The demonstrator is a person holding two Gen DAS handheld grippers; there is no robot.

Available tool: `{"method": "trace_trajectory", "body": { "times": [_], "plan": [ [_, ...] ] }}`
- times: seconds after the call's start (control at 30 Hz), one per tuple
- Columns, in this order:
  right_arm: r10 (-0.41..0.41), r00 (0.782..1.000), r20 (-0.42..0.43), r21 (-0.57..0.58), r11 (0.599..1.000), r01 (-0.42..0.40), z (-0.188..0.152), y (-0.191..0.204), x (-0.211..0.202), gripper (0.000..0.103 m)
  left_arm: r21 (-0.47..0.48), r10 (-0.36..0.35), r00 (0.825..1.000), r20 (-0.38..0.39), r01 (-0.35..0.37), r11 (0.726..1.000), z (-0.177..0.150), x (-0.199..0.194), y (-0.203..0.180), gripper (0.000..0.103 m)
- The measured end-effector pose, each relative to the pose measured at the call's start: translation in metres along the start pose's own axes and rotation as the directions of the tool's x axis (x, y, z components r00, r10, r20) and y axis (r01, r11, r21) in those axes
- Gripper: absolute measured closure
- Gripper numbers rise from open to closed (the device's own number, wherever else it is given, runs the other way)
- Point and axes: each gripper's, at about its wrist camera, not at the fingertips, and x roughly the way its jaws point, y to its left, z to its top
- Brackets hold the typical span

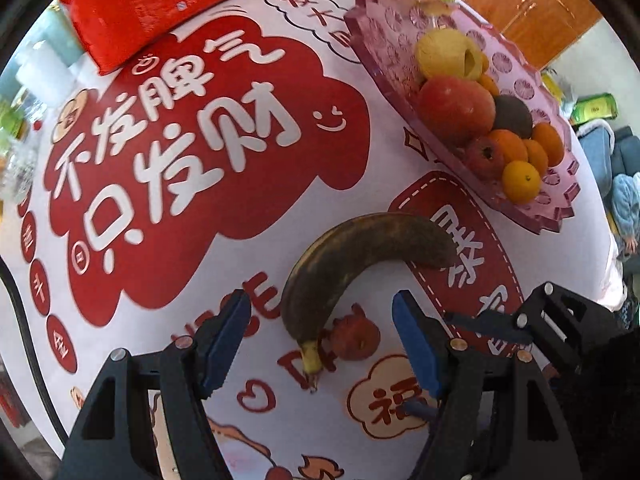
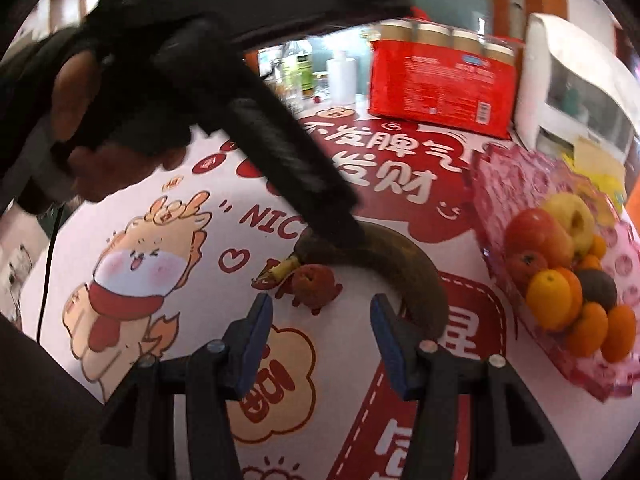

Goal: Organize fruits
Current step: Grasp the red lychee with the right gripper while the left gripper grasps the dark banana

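The banana point(image 1: 352, 264) lies loose on the counter point(image 1: 256, 280) beside a small red fruit point(image 1: 356, 338), so I hold my left claw point(image 1: 320, 340) spread astride its stem end, right claw point(image 2: 320, 334) released too, pink fruit tray point(image 1: 532, 216) waiting far right.

Left gripper point(image 1: 322, 326) jaws spread wide, angled down at desk point(image 1: 256, 240). Right gripper point(image 2: 322, 322) jaws wide too, empty.

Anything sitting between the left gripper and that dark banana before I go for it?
Nothing visible stands between them. The left gripper is open, with the banana lying on the tablecloth right ahead of its fingers. A small red fruit lies close beside the banana's stem end, inside the curve; whether they touch is unclear.
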Motion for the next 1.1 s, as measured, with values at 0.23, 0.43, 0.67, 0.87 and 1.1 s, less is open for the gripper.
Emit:
{"method": "trace_trajectory", "body": {
  "times": [0.23,0.43,0.67,0.87,1.1],
  "plan": [
    [0.016,1.000,-0.026,-0.035,0.999,-0.017,0.000,0.003,0.020,0.052,0.038,0.012,1.000,-0.026,-0.012,0.999,0.012,0.017,-0.007,0.031],
    [0.032,0.998,-0.048,0.011,0.999,-0.031,-0.001,0.000,0.036,0.053,0.048,0.021,0.999,-0.039,-0.019,0.999,0.018,0.023,-0.006,0.031],
    [0.013,0.999,-0.048,0.021,1.000,-0.012,-0.002,0.002,0.049,0.066,0.081,0.041,0.998,-0.043,-0.038,0.996,0.023,0.034,-0.012,0.031],
    [0.013,0.999,-0.034,0.066,0.998,-0.011,0.002,0.002,0.054,0.071,0.083,0.050,0.998,-0.029,-0.047,0.995,0.022,0.046,-0.011,0.031],
    [0.022,0.999,-0.032,0.051,0.999,-0.021,0.002,0.002,0.050,0.073,0.113,0.037,0.999,-0.001,-0.037,0.993,0.023,0.051,-0.013,0.036]
  ]
}}
